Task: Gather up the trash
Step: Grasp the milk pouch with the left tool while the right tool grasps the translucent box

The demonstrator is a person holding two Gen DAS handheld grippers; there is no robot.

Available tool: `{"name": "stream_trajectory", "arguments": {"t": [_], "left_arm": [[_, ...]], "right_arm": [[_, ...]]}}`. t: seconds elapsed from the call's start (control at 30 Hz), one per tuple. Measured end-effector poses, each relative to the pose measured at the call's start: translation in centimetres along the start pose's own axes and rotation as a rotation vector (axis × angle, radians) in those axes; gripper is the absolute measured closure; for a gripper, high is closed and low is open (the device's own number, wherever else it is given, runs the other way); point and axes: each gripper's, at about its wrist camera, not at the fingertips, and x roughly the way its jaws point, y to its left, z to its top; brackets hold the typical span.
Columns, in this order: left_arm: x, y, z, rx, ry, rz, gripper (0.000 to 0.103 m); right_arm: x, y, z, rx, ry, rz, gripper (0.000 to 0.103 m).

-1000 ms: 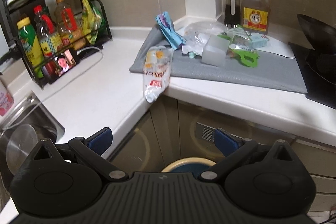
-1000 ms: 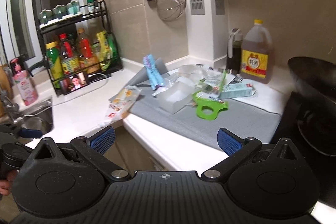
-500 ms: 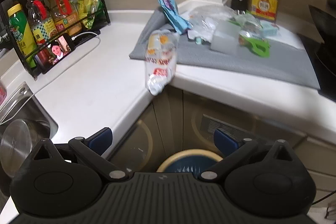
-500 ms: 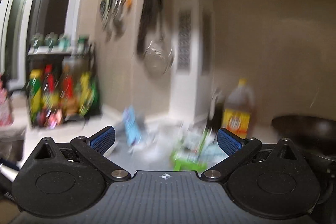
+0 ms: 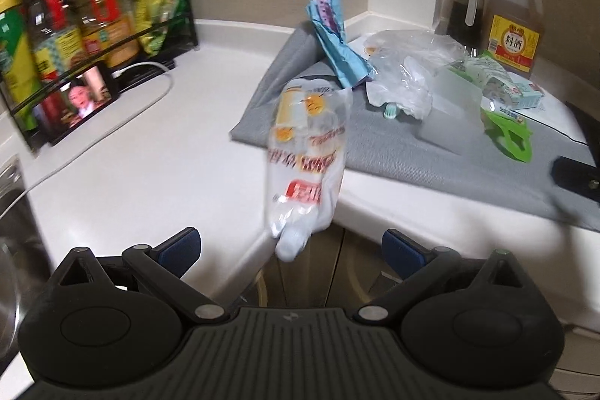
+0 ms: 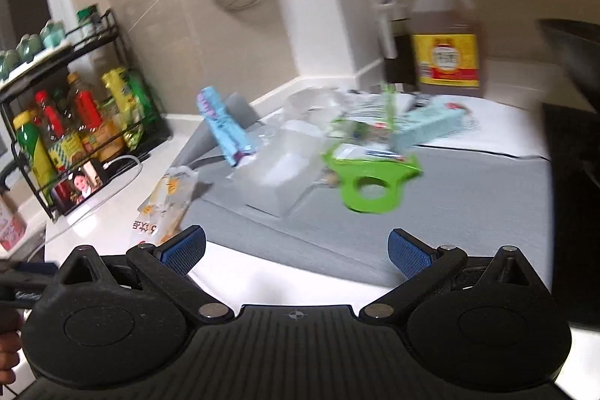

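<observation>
A printed plastic bag [image 5: 305,164] lies on the white counter corner, hanging over its edge; it also shows in the right wrist view [image 6: 165,205]. Behind it on a grey mat [image 5: 431,167] lie a blue wrapper [image 5: 337,44], a crumpled clear bag [image 5: 408,70], a translucent box [image 5: 453,111], green packaging [image 5: 510,137] and a pale blue carton [image 6: 431,126]. My left gripper [image 5: 290,246] is open and empty, just in front of the hanging bag. My right gripper [image 6: 296,250] is open and empty over the mat's front edge [image 6: 337,227], short of the green packaging [image 6: 371,182].
A black rack [image 5: 75,36] with bottles and a phone stands at the left. A cable [image 5: 93,137] runs across the counter. A big vinegar jug [image 5: 515,25] and a dark oil bottle [image 5: 465,10] stand in the back corner. A stovetop [image 6: 573,175] with a wok is at the right.
My left gripper has moved closer to the printed bag at the counter corner. My right gripper swung up and back down, now nearer the mat and trash pile.
</observation>
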Motion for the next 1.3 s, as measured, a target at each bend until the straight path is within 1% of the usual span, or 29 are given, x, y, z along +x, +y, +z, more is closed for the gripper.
{"name": "stream_trajectory", "arguments": {"t": [0.17,0.3,0.37,0.47,0.53,0.6,0.67,0.73,0.8,0.83,0.87,0.9,0.93,1.0,1.07,1.1,1.17,1.3], "left_arm": [[4.2,-0.5,2.0,0.03,0.026,0.024,0.0],[6.9,-0.1,3.1,0.017,0.058,0.013,0.0],[8.2,-0.1,3.6,0.015,0.074,0.016,0.0],[10.1,-0.4,3.9,0.027,0.1,0.014,0.0],[10.7,-0.2,4.0,-0.005,0.075,0.003,0.0],[11.2,0.1,4.4,-0.029,0.087,-0.011,0.0],[11.5,0.3,4.7,-0.038,0.096,-0.025,0.0],[11.7,0.5,4.8,-0.04,0.095,-0.031,0.0],[11.6,0.5,4.8,-0.046,0.103,-0.014,0.0],[11.3,0.7,4.8,-0.052,0.098,0.004,0.007],[10.9,0.9,4.7,-0.058,0.089,0.01,0.022],[10.4,1.1,4.7,-0.065,0.087,0.005,0.031],[9.9,1.3,4.6,-0.074,0.09,0.003,0.032],[8.9,1.9,4.3,-0.1,0.069,-0.002,0.034],[7.8,2.1,3.8,-0.097,0.058,-0.002,0.035],[7.3,2.2,3.5,-0.098,0.055,-0.004,0.035],[6.1,2.5,2.8,-0.103,0.044,-0.015,0.035],[3.8,3.1,1.5,-0.117,0.022,-0.026,0.035]], "right_arm": [[4.9,2.5,1.3,-0.013,-0.004,0.017,0.0],[9.2,4.1,2.1,0.007,0.016,0.004,0.0],[11.4,4.6,2.3,0.014,0.024,-0.024,0.0],[14.3,4.9,2.4,0.021,0.024,-0.101,0.0],[16.2,4.8,2.4,0.019,0.046,-0.148,0.0],[17.4,4.3,2.3,0.033,0.07,-0.181,0.0],[17.5,4.1,2.1,0.031,0.045,-0.187,0.0],[17.5,4.0,2.0,0.026,0.041,-0.182,0.0],[17.5,3.9,2.0,0.014,0.03,-0.179,0.004],[17.2,3.9,1.9,0.013,0.015,-0.18,0.02],[16.9,3.9,1.8,0.011,0.004,-0.178,0.034],[16.7,3.9,1.7,0.01,0.004,-0.181,0.035],[16.3,3.8,1.6,0.011,0.0,-0.176,0.036],[15.3,3.6,1.4,0.02,-0.018,-0.16,0.037],[14.2,3.6,1.2,0.018,-0.032,-0.153,0.038],[13.6,3.6,1.1,0.015,-0.041,-0.145,0.039],[12.3,3.6,1.0,0.008,-0.058,-0.122,0.039],[9.9,4.1,0.7,-0.042,-0.099,-0.095,0.039]]}}
